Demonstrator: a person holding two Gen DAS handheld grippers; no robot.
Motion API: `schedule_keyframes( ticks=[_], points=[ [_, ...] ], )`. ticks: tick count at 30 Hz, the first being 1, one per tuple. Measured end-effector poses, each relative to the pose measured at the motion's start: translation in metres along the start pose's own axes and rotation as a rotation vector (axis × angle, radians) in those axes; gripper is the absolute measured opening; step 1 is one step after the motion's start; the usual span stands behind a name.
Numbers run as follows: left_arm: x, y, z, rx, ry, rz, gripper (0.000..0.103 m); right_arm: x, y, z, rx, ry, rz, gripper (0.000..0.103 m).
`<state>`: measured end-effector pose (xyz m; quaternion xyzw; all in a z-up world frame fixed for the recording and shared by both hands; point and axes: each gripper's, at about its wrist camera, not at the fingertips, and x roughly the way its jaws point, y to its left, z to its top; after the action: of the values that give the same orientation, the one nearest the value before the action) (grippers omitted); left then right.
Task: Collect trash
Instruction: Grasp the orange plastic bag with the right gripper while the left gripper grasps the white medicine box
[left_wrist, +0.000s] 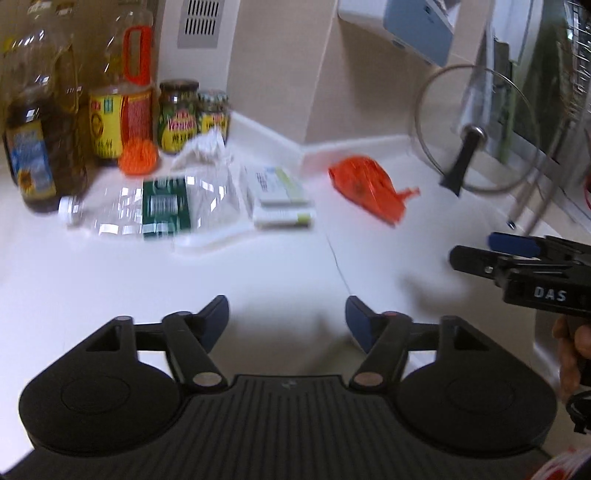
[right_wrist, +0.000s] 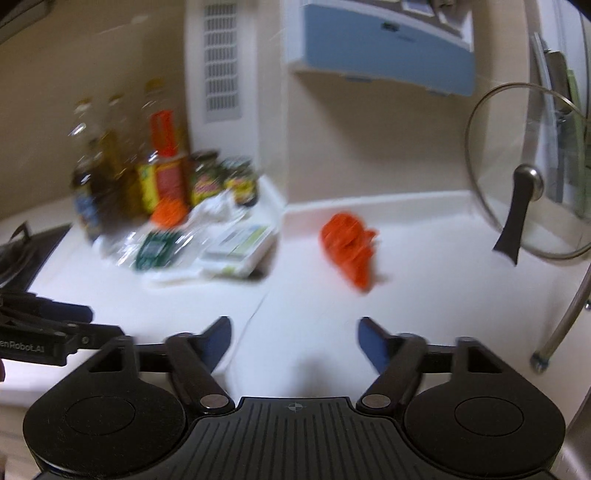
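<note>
An orange crumpled wrapper (left_wrist: 369, 188) lies on the white counter (left_wrist: 221, 273); it also shows in the right wrist view (right_wrist: 349, 249). A crushed clear plastic bottle with a green label (left_wrist: 155, 208) lies left of it, beside a small white and green box (left_wrist: 279, 195) and a crumpled white paper (left_wrist: 203, 147). An orange cap (left_wrist: 138, 157) lies behind them. My left gripper (left_wrist: 286, 321) is open and empty above the bare counter. My right gripper (right_wrist: 295, 341) is open and empty, short of the wrapper; it shows side-on in the left wrist view (left_wrist: 480, 251).
Oil bottles (left_wrist: 44, 122) and jars (left_wrist: 179, 114) stand at the back left corner. A glass pot lid (left_wrist: 476, 129) leans at the right by a dish rack (left_wrist: 535, 199). A stove edge (right_wrist: 22, 254) lies at the far left.
</note>
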<state>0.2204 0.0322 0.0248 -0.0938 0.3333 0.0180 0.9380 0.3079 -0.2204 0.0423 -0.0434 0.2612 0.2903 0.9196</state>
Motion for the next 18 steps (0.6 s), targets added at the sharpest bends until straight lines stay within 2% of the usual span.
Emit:
schedule_keyframes(
  ticks=[5,13,18],
  points=[
    [0.038,-0.005,0.04,-0.012,-0.023,0.041,0.087,0.036,-0.03,0.029,0.005,-0.002,-0.001,0.079],
    [0.096,-0.013,0.082,-0.006,-0.023,0.089,0.089,0.104,-0.063,0.057,-0.008,0.029,0.019,0.08],
    [0.119,-0.013,0.09,0.0,-0.005,0.116,0.089,0.15,-0.073,0.063,-0.008,0.098,0.054,0.08]
  ],
)
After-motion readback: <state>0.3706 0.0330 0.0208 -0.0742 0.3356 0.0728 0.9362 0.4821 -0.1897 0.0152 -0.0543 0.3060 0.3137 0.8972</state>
